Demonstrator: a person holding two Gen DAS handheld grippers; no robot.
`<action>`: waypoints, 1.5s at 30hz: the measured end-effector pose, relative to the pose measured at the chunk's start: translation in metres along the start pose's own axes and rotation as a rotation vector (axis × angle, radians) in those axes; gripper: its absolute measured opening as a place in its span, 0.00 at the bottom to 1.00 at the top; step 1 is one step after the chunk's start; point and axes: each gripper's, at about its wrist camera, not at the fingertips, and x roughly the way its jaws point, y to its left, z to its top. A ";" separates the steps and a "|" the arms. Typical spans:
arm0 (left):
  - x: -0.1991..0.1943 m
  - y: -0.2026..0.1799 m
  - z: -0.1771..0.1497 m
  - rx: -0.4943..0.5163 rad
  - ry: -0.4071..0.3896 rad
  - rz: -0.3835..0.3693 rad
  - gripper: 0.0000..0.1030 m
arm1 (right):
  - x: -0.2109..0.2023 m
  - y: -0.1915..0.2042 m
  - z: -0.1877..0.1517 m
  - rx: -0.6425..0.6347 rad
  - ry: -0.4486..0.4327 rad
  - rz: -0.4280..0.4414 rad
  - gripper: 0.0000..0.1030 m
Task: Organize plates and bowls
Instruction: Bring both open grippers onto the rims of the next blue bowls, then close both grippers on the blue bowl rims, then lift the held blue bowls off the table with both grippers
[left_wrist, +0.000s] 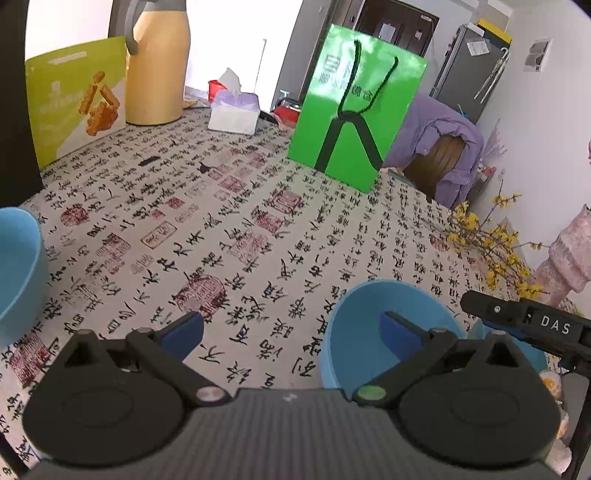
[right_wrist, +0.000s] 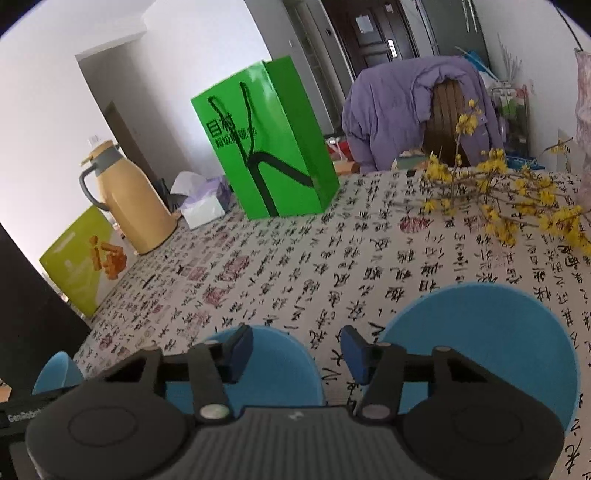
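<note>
A bright green paper gift bag (left_wrist: 356, 110) with black cord handles stands upright on a tablecloth (left_wrist: 258, 236) printed with black calligraphy and red seals. To the bag's left sit a white and lilac tissue box (left_wrist: 234, 110), then a tall yellow thermos jug (left_wrist: 157, 70) with a grey handle, then a lime-green snack box (left_wrist: 74, 99). To the bag's right, a purple jacket (right_wrist: 399, 107) drapes over a wooden chair, and yellow flowering branches (right_wrist: 509, 195) lie across the cloth.

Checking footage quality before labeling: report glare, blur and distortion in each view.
Left wrist view: glare streaks the green bag, the window behind the yellow thermos is blown out, and fisheye bends the tablecloth edges. Right wrist view: the yellow flowers look soft, the blue plate is evenly lit, and dark vignetting fills the corners.
</note>
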 end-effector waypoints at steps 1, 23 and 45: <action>0.003 -0.002 -0.001 0.006 0.004 0.001 1.00 | 0.002 0.001 -0.001 0.000 0.008 -0.009 0.48; 0.045 -0.016 -0.013 0.006 0.118 -0.017 0.47 | 0.043 0.035 -0.032 -0.253 0.100 -0.198 0.24; 0.049 -0.021 -0.017 0.047 0.100 -0.005 0.11 | 0.038 0.037 -0.031 -0.278 0.070 -0.176 0.13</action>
